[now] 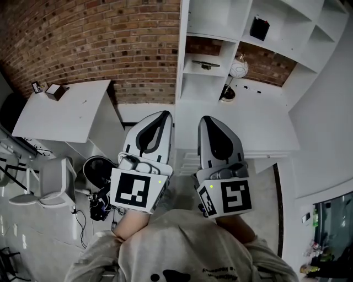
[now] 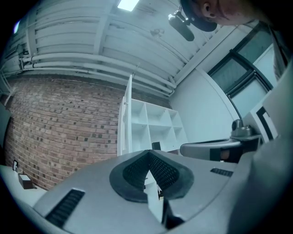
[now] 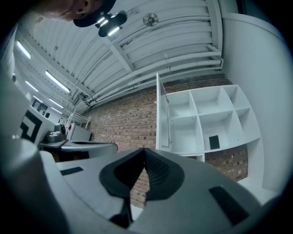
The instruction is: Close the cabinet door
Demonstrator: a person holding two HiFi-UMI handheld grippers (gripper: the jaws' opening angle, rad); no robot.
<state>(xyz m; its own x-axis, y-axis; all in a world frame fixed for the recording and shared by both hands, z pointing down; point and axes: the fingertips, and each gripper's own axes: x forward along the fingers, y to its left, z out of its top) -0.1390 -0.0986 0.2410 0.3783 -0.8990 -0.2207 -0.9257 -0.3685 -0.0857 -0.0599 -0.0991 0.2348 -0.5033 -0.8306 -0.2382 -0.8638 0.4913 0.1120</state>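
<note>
1. Your left gripper (image 1: pixel 161 117) and right gripper (image 1: pixel 209 120) sit side by side at the lower centre of the head view. Their marker cubes are nearest you and their tips aim toward the cabinet.
2. Each gripper view shows its jaws clenched tip to tip, grasping nothing.
3. The white cabinet door (image 1: pixel 183 49) stands open. It appears edge-on at the upper centre, well apart from both grippers.
4. The white shelf cabinet (image 1: pixel 215 16) fills the upper right, and a small black box (image 1: pixel 259 27) sits in one compartment.
5. A brick wall (image 1: pixel 99 38) covers the upper left, with a white desk (image 1: pixel 66 113) below it.
</note>
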